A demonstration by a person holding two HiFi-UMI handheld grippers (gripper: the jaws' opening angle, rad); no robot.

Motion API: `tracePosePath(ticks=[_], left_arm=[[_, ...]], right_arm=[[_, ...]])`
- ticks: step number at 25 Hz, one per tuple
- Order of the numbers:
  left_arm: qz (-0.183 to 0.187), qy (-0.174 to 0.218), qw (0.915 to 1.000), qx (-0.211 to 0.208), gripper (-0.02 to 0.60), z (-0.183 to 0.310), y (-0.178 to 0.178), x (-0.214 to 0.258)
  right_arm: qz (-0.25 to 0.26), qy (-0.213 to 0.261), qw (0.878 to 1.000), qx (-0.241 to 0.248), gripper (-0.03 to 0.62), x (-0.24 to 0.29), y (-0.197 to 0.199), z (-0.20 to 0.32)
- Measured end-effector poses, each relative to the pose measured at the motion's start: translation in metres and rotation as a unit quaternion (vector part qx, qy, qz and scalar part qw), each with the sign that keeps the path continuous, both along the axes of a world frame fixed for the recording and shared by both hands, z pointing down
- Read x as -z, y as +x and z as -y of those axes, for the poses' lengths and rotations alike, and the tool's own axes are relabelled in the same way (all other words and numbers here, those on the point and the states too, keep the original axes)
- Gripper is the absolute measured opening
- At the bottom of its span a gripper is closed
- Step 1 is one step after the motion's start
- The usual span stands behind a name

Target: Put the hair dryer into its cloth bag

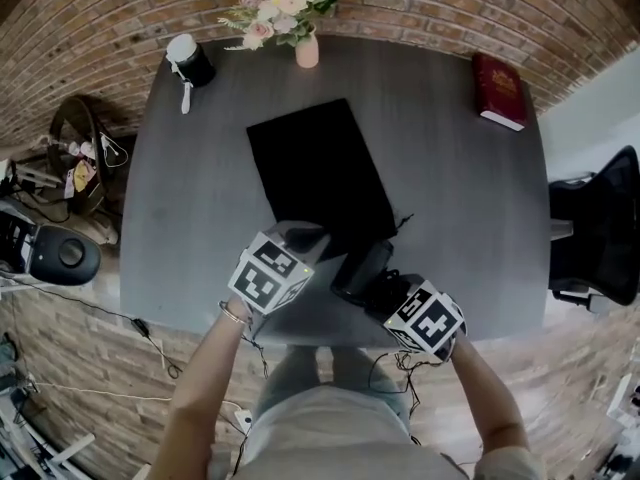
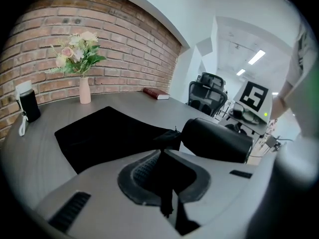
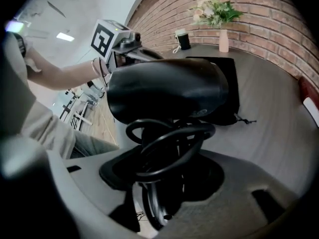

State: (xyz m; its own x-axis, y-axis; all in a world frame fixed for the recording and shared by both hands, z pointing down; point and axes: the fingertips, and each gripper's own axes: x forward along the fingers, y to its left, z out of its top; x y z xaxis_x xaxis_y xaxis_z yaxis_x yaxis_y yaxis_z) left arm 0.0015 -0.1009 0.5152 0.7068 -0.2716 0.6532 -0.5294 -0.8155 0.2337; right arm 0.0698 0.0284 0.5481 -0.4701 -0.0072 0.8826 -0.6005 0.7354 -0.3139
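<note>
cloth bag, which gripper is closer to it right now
Left. The left gripper is pinching the cloth bag's near edge; the right gripper holds the hair dryer just off that edge.

A red brick wall [image 1: 420,8] runs behind a dark grey table [image 1: 180,228] with rounded corners. At the table's far edge stands a pink vase of flowers [image 1: 305,48], and off to the right a dark red book [image 1: 499,90] lies flat. A black office chair [image 1: 598,230] sits just beside the table's right side. The floor [image 1: 545,363] is pale wood planking, with cables [image 1: 150,340] trailing at the left. Overhead, strip lights [image 2: 256,57] glow on a white ceiling.
</note>
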Motion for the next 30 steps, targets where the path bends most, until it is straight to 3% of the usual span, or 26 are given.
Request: tracePosePath(ticks=[8, 13, 24, 30], left_arm=[[-0.005, 0.004, 1.0, 0.001, 0.015, 0.0, -0.001, 0.001], [-0.011, 0.004, 0.9999, 0.001, 0.015, 0.0, 0.0, 0.003], [-0.027, 0.003, 0.9996, 0.0, 0.015, -0.001, 0.002, 0.007], [-0.031, 0.007, 0.9995, 0.0, 0.015, -0.002, 0.004, 0.011]], right_arm=[[-0.032, -0.028, 0.995, 0.085, 0.235, -0.014, -0.008, -0.01], [-0.052, -0.044, 0.992, 0.102, 0.235, -0.026, -0.01, -0.006], [-0.108, -0.045, 0.992, 0.053, 0.236, -0.041, -0.007, 0.035], [-0.111, -0.044, 0.993, 0.01, 0.241, -0.045, -0.013, 0.053]])
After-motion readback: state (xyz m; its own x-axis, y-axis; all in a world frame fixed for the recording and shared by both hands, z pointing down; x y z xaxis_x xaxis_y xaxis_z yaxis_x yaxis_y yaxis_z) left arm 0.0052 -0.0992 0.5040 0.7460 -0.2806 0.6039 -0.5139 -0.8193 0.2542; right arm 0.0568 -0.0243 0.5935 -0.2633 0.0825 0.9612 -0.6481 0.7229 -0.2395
